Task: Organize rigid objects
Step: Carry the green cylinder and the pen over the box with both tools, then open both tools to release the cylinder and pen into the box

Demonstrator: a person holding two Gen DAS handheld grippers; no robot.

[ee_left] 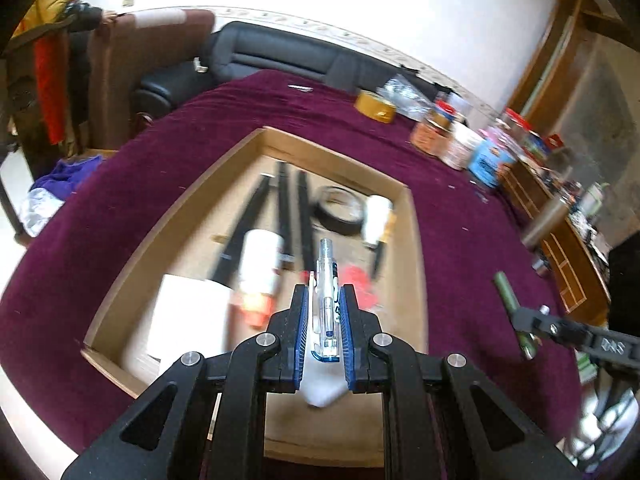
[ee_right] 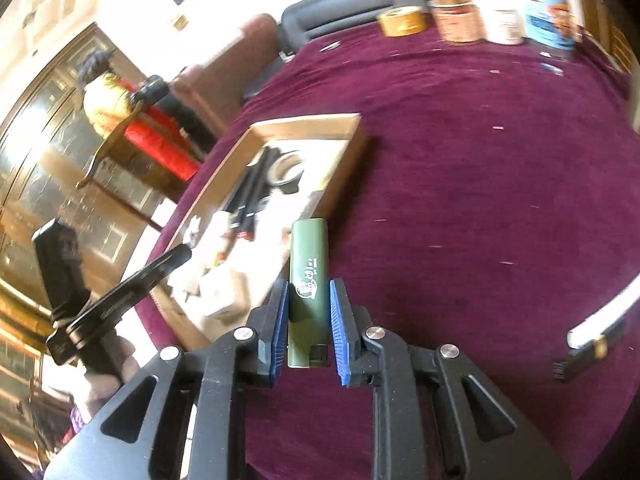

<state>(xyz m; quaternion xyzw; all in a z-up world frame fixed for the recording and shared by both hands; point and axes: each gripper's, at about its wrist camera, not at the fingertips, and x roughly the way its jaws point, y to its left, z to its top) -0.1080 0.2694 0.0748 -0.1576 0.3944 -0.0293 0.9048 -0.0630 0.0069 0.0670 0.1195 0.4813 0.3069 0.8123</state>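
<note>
In the left wrist view, the left gripper (ee_left: 326, 292) fills the lower centre of the frame, its blue pads clamped on a clear pen-like item with blue and white markings (ee_left: 327, 280), whose metal tip points up the frame. Behind it, in the middle of the frame, lies a shallow cardboard tray (ee_left: 416, 216) on the purple tablecloth (ee_left: 160, 168). Inside the tray are several black rods (ee_left: 280, 208), a black tape roll (ee_left: 338, 210) toward the upper right corner, a white cylinder with an orange end (ee_left: 258, 268) and a white box (ee_left: 188, 316) at the lower left (all blurred). A yellow tape roll (ee_left: 376, 106) sits on the cloth near the upper centre, with a cluster of jars and packets (ee_left: 472, 144) to its right. At the right edge, the right gripper shows side-on, gripping a green lighter (ee_left: 506, 292).

In the right wrist view, the right gripper (ee_right: 308, 292) occupies the lower centre, its jaws closed on the green lighter (ee_right: 308, 260), which stands upright in the frame with white print on its body. The lighter hangs just beside the tray's (ee_right: 344, 168) near right corner. The left gripper (ee_right: 160, 268) enters from the lower left, over the tray.
</note>
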